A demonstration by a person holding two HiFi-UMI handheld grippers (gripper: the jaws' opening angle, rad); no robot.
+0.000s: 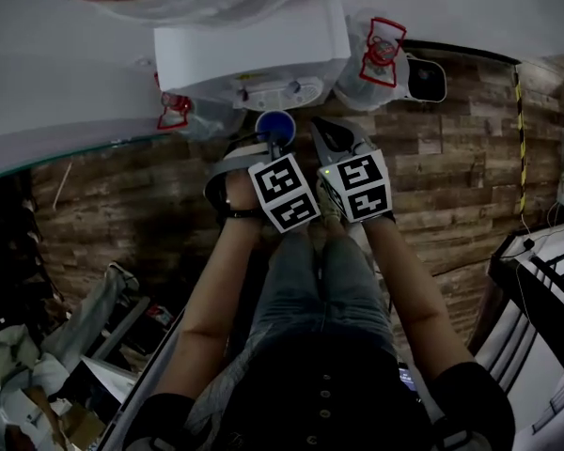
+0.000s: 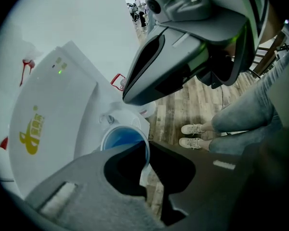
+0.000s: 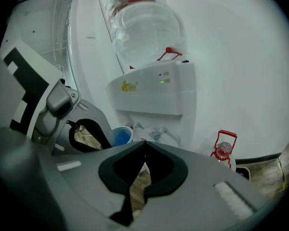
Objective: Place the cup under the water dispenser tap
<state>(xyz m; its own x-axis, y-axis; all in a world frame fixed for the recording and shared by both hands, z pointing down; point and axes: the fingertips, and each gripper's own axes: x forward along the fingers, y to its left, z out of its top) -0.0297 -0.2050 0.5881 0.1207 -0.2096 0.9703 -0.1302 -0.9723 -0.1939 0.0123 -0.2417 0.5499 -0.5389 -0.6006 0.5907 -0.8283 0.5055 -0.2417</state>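
A blue plastic cup [image 1: 275,123] hangs by its rim in my left gripper [image 1: 273,144], close in front of the white water dispenser [image 1: 254,50]. In the left gripper view the cup [image 2: 121,139] is open side up, its wall pinched between the shut jaws, just beside the dispenser's drip tray [image 2: 130,119]. My right gripper [image 1: 336,141] is alongside on the right, shut and holding nothing. In the right gripper view its tips [image 3: 144,146] meet in front of the taps [image 3: 156,131], with the cup [image 3: 121,136] to their left.
A large water bottle [image 3: 142,23] sits on top of the dispenser [image 3: 154,93]. Spare bottles with red handles [image 1: 381,50] stand on the wooden floor [image 1: 451,167] to the right, another at the left [image 1: 176,111]. The person's legs and shoes [image 2: 195,134] are below.
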